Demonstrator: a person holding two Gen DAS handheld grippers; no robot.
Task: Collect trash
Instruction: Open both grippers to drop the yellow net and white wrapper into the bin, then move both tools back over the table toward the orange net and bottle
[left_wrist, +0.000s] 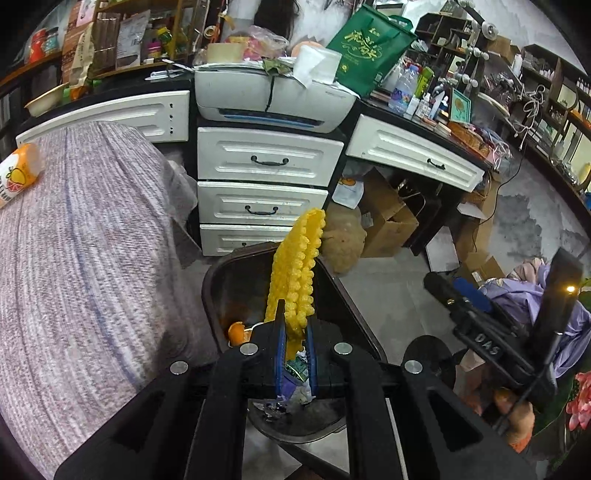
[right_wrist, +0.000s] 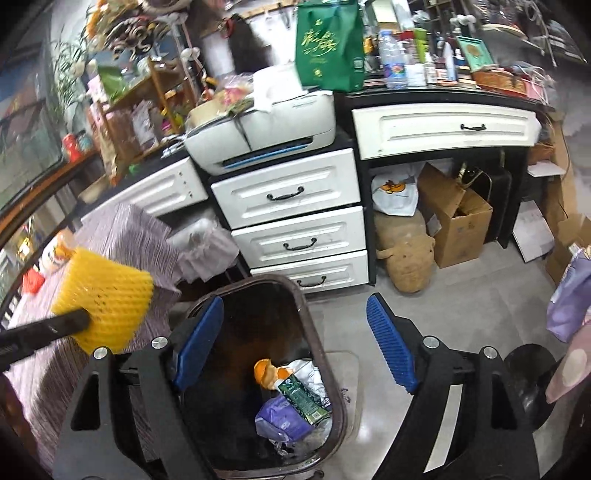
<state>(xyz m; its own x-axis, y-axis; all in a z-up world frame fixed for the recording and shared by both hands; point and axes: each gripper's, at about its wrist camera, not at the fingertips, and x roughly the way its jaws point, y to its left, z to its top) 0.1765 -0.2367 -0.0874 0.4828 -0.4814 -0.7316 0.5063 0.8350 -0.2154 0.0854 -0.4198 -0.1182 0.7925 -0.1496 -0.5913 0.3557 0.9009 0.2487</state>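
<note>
Left tongs (left_wrist: 295, 332) clenched on yellow foam fruit net (left_wrist: 295, 273), probably featherlight, squashy; right tongs (right_wrist: 295, 347) released above trash bin (right_wrist: 314, 332).

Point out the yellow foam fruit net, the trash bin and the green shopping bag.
yellow foam fruit net (left_wrist: 295, 277): left wrist view, middle of the net.
trash bin (right_wrist: 314, 332): right wrist view, right-hand rim.
green shopping bag (right_wrist: 328, 48): right wrist view, front face with gold print.

Left gripper (left_wrist: 295, 332) clamped tight, frame centre-bottom, tilted down. Right gripper (right_wrist: 295, 343) spread wide, nothing between pads.
</note>
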